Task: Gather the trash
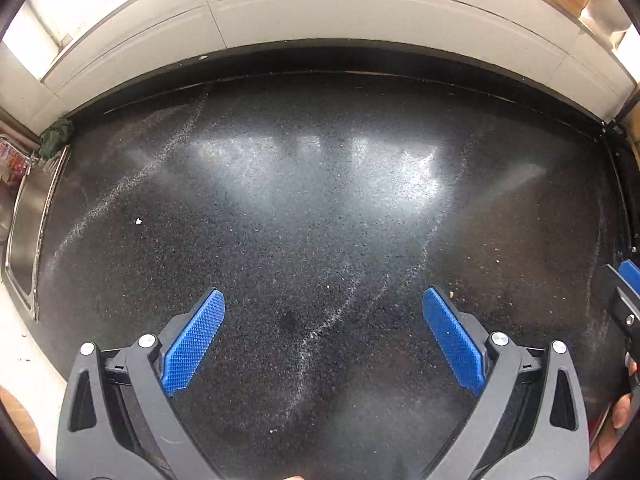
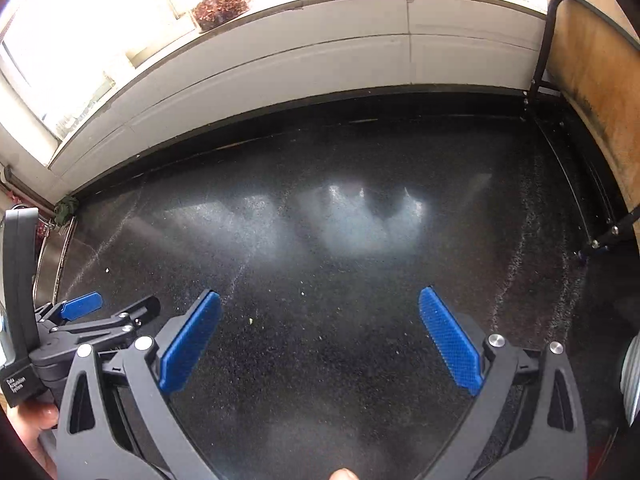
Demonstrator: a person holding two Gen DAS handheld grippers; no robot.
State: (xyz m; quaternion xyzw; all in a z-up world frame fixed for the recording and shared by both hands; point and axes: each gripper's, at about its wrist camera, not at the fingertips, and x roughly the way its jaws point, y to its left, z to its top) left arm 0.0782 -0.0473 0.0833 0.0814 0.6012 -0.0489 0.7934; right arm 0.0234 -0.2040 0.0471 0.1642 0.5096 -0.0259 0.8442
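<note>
Two handheld grippers over a dark speckled desk (image 1: 320, 208) in daylight. Left gripper (image 1: 323, 300) spread wide, blue ribbed pads (image 1: 194, 346) far apart, nothing between them, hovering above the streaked stone. Right gripper (image 2: 320, 300) likewise fully parted and holding nothing, its pads (image 2: 450, 344) angled out over the same surface. Small white scrap of trash (image 1: 139, 221) lying on the desk ahead and to the left of the left gripper, well apart from both tools; seen again from the right wrist view as a tiny pale fleck (image 2: 107, 270) near the sink side. Further crumbs (image 2: 251, 321) scattered on the stone just ahead of the right gripper. Steel sink (image 1: 24, 236) set into the desk at the far left, a dark green cloth (image 1: 56, 138) bunched at its back corner. White tiled wall (image 1: 360, 16) along the rear edge, a bright window sill (image 2: 280, 4) above it carrying a jar (image 2: 222, 6). Wooden board (image 2: 596, 80) with black metal frame standing at the right end.
</note>
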